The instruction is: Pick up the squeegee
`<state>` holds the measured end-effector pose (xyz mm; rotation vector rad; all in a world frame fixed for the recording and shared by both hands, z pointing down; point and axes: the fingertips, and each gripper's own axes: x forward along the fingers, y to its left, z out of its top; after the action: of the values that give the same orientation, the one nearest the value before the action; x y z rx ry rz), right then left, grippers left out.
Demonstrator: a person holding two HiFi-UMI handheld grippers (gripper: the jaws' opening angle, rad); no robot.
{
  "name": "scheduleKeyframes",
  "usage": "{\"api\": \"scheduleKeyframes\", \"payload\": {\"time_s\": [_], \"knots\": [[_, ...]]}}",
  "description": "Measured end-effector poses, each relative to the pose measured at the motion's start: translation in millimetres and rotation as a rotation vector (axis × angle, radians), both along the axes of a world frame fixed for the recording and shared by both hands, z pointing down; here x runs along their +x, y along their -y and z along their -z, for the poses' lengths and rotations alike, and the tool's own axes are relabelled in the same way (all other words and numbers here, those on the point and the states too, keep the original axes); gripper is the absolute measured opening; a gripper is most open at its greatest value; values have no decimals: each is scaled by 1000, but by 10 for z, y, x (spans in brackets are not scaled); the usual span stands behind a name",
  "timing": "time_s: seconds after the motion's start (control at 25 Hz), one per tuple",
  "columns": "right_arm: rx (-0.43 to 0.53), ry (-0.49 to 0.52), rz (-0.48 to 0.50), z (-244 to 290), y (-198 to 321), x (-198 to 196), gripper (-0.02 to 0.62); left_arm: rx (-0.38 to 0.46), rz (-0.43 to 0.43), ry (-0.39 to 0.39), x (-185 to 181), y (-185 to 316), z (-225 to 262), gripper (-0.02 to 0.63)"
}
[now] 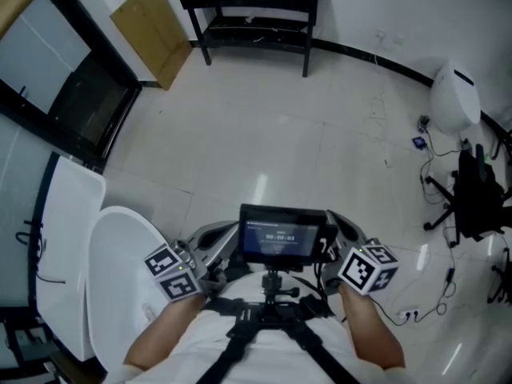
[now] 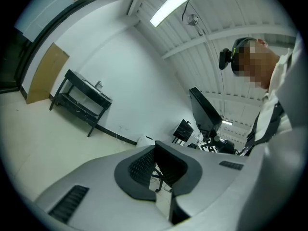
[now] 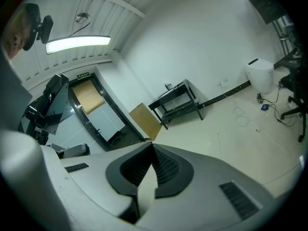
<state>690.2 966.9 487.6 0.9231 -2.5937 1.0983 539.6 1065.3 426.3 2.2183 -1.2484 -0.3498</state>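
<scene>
Starting nearest, at 6 o'clock in the head view, the person's forearms point(image 1: 164, 334) reach forward with a gripper in each hand, either side of a small dark screen point(image 1: 282, 234) on a chest mount. The left gripper point(image 1: 210, 250) sits at about 7 o'clock and the right gripper point(image 1: 340, 230) at about 5 o'clock, each showing its marker cube.

Both sets of fingers are clenched with nothing in them: in the left gripper view the ribbed pads point(image 2: 139, 167) meet at their tips with only floor showing behind, and in the right gripper view the pads point(image 3: 166, 165) meet the same way.

Just beside the left gripper, at 8 o'clock, stands a white rounded shell point(image 1: 120, 278) next to a flat white panel point(image 1: 68, 246).

Beyond the hands stretches a pale tiled floor point(image 1: 264, 134). At 3 o'clock a black stand point(image 1: 472, 194) rises among loose cables point(image 1: 436, 154), and a white rounded unit point(image 1: 454, 98) sits by the wall at 2 o'clock.

Farthest off, a black two-tier table point(image 1: 252, 10) stands against the wall at 12 o'clock, a cardboard sheet point(image 1: 152, 30) leans at 11 o'clock, and a dark-framed glass door point(image 1: 80, 106) fills 10 o'clock.

As for the squeegee, none of the three views lets me tell where it lies.
</scene>
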Motion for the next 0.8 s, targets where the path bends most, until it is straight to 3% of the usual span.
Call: {"api": "scheduleKeyframes", "payload": {"time_s": [0.52,0.8], "knots": [[24,24,25,81,36,-110,-6,26,42,11,-77,-80,68,-3],[134,-47,36,281,154,-130,-6,63,77,50,-230,57,270,-3]]}}
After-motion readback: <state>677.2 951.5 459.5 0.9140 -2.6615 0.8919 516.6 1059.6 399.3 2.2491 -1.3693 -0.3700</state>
